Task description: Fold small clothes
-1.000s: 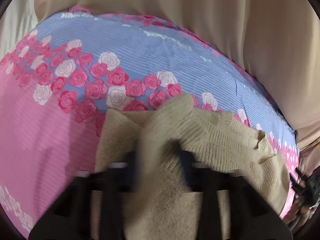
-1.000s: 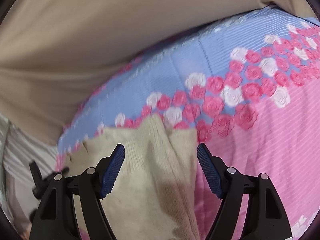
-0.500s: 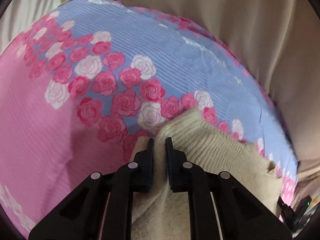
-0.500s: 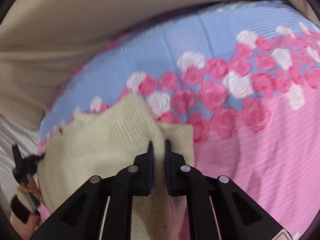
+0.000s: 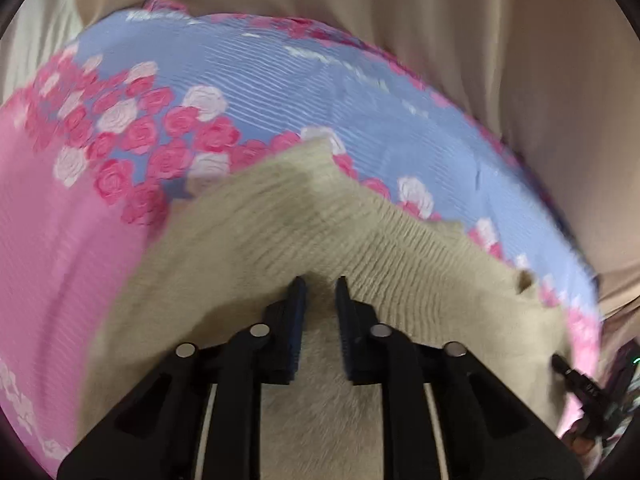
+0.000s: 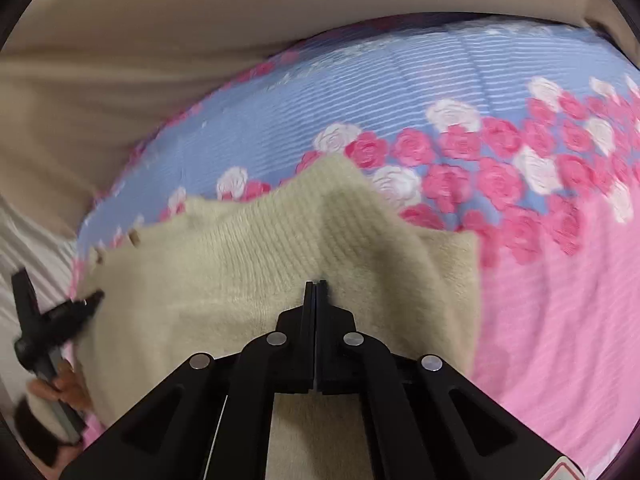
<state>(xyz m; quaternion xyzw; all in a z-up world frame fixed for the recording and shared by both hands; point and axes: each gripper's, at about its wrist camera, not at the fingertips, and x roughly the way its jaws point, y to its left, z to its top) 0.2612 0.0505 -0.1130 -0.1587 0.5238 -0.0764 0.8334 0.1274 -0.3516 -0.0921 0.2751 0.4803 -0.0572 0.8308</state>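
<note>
While both tools sit low over the bed, the cream knitted garment (image 5: 320, 240) lies spread across the floral bedspread (image 5: 280, 92), right where the pink half meets the blue, with its far corner humped up towards the row of printed roses. The left tool (image 5: 320, 292) has its jaws drawn in close with a narrow gap, and a ridge of the knit is bunched between the pads, so it reads as a pinch on the garment. The right tool (image 6: 316, 292) is clamped right down, pads meeting, and whatever knit it has is only a thin lip at the very tips. That's the worry.

The first risk: that right-hand pinch looks shallow. If it has caught just the fuzzy top layer, the fabric may slip free once the fold gets carried over, and the garment would flop back half-turned.

The second risk: the two tools hold the same piece at separate spots. If they travel at different speeds or heights, the knit, which looks soft and stretchy, would skew and the fold line would land crooked.

The third risk: the bedspread underneath is loose cloth too. A pinch that bites too deep could snag it and drag it up with the garment.

And look at the edge of each view, where the opposite tool (image 6: 52, 320) and the hand gripping it (image 6: 60, 388) sit just beside the garment's side; crossing paths there could cause a bump. The left view is blurred, so edges are hard to judge.
</note>
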